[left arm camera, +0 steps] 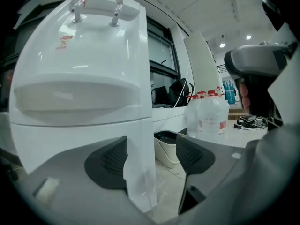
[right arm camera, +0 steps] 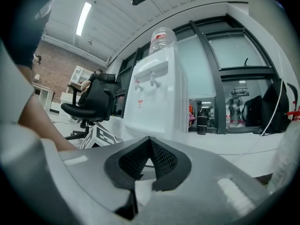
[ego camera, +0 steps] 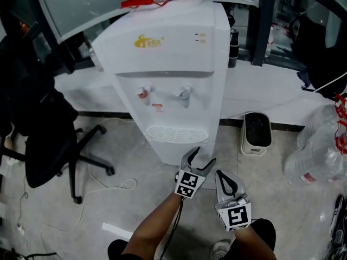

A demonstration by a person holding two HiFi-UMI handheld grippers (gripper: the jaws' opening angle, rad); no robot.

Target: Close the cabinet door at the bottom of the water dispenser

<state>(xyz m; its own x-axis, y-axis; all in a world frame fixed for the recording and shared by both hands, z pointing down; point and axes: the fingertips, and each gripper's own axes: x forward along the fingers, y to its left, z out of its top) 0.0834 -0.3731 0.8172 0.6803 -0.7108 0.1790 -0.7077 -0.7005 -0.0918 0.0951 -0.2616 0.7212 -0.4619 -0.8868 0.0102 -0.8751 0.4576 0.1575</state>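
Note:
The white water dispenser (ego camera: 168,53) stands in front of me, taps and drip grille facing me. Its lower front is mostly hidden in the head view by the body above. My left gripper (ego camera: 205,156) is low against the dispenser's base, jaws wide apart. In the left gripper view a vertical white panel edge (left arm camera: 140,172) of the lower cabinet stands between the jaws of the left gripper (left arm camera: 152,156), covering part of the left pad and clear of the right pad. I cannot tell whether this edge is the door. My right gripper (ego camera: 219,173) hangs beside it, shut and empty (right arm camera: 149,142).
A black office chair (ego camera: 49,140) stands to the left with a cable (ego camera: 108,188) on the floor by it. A white waste bin (ego camera: 256,134) sits right of the dispenser. Large water bottles (ego camera: 320,145) lie at the far right.

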